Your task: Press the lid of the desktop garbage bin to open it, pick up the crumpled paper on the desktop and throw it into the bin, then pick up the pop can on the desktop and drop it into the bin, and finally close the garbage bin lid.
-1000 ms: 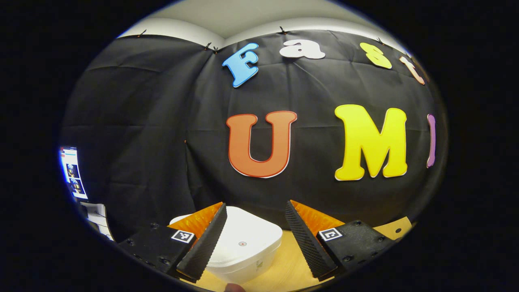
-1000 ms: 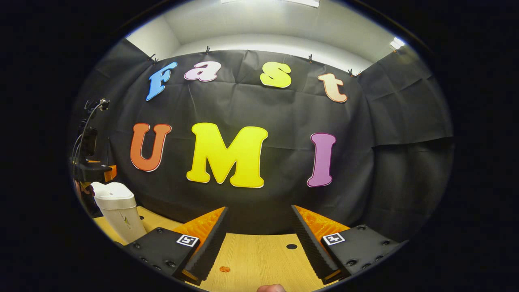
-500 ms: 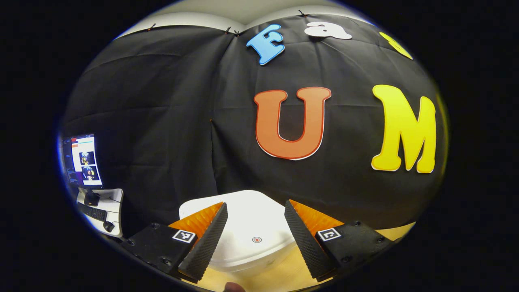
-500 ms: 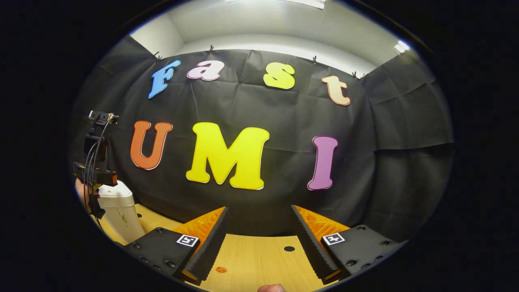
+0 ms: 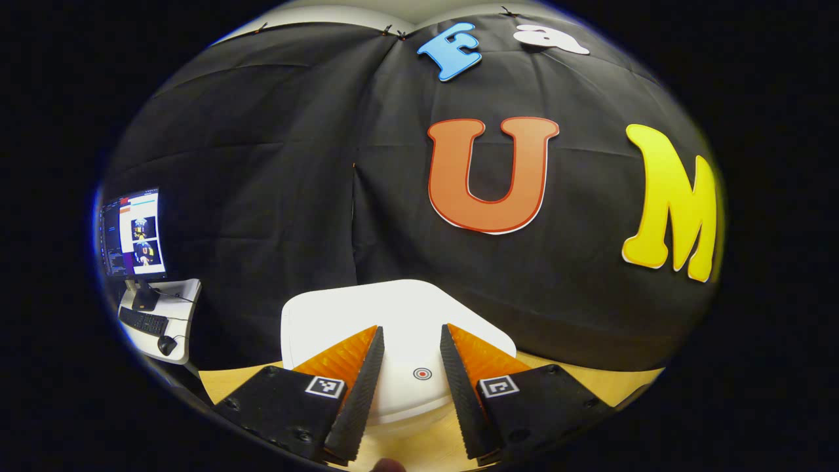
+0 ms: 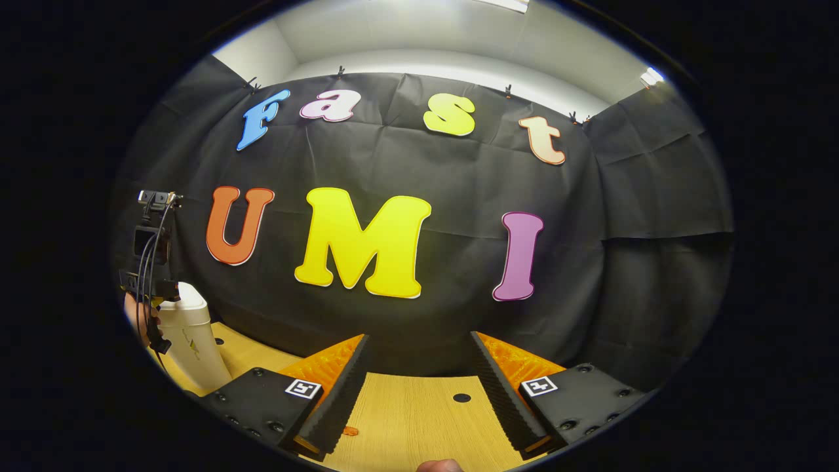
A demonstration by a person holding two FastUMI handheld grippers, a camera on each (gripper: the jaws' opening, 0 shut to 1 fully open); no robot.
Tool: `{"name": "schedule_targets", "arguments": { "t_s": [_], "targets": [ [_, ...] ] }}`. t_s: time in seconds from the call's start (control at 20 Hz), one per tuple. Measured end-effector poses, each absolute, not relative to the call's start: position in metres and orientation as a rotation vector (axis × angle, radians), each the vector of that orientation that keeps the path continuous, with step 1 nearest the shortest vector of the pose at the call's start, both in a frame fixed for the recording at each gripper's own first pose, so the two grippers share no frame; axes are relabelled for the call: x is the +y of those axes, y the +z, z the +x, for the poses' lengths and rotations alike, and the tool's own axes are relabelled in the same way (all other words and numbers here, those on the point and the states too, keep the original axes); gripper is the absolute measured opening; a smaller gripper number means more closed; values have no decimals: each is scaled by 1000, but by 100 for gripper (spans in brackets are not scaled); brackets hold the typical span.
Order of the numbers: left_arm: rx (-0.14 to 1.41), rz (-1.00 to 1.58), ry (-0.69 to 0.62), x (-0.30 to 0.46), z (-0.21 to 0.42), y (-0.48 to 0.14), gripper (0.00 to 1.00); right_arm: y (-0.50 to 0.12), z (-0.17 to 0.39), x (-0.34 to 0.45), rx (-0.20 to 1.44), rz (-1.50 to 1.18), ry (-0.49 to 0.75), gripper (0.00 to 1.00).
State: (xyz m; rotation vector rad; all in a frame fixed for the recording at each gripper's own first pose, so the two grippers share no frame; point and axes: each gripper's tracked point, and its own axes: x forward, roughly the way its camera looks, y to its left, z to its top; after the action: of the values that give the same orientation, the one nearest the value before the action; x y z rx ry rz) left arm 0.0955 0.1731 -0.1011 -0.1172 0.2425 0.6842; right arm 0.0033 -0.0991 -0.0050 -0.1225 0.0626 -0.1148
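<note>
Step one in hand: your left gripper (image 5: 409, 387), jaws narrowly apart and empty, hangs over the white plastic bin's closed lid (image 5: 393, 314) on the far-left wooden tabletop (image 6: 419, 413). Next, press down on the red-ringed mark (image 5: 422, 373). Right gripper (image 6: 416, 393) waits, jaws wide apart.

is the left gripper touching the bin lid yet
Cannot tell. In the left gripper view the left gripper straddles the bin lid by its round mark, fingers parted, but that angle shows neither gap nor contact.
</note>
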Motion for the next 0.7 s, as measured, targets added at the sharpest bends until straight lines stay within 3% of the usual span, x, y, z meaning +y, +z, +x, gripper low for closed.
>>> {"name": "schedule_targets", "arguments": {
  "t_s": [0.2, 0.25, 0.3, 0.35, 0.7],
  "targets": [
    [254, -112, 705, 175, 95, -107, 43, -8, 5, -96, 71, -131, -106, 94],
    [254, -114, 711, 178, 93, -110, 29, -9, 5, -95, 74, -134, -103, 94],
    [254, -112, 725, 180, 90, -111, 29, -9, 6, -93, 76, -134, -101, 94],
    [251, -110, 734, 182, 91, -112, 20, -10, 7, -93, 76, -135, -101, 94],
    [302, -40, 742, 183, 88, -121, 8, -19, 10, -84, 94, -129, -87, 94]
  ]
}}
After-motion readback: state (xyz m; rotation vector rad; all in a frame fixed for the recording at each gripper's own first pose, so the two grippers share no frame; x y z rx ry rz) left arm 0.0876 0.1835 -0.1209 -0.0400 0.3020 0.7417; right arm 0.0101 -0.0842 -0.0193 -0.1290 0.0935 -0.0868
